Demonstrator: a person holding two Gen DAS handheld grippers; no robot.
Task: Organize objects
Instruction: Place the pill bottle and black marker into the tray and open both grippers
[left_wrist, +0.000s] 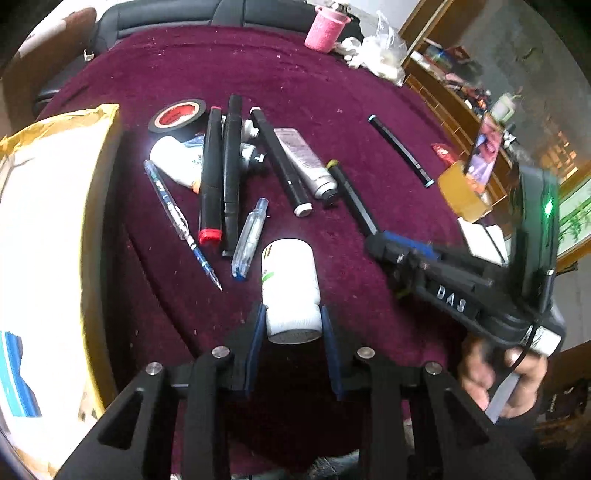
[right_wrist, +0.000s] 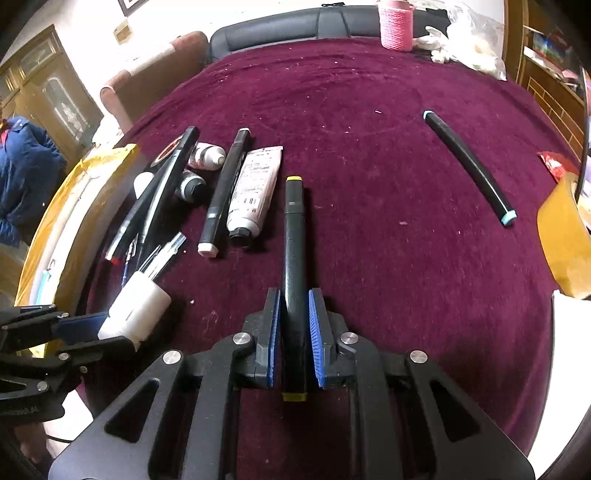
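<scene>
Bottle first: white plastic pill bottle (left_wrist: 290, 284) lies near table's near edge, left gripper (left_wrist: 293, 325) clamped on its cap end; light, stiff, slick, may roll. Right gripper (right_wrist: 294, 325) pinches black yellow-capped marker (right_wrist: 293, 258) near its rear end; light, rigid, w/ tip toward table centre.

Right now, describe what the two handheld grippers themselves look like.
Both the left gripper and the right gripper are matte black plastic with triangular cutouts, silver round pivot bolts and ribbed blue pads lining the fingers. The left wrist view shows the right unit's side: white raised letters "DAS", a green light, a black cable, and a bare hand on its grip.
</scene>
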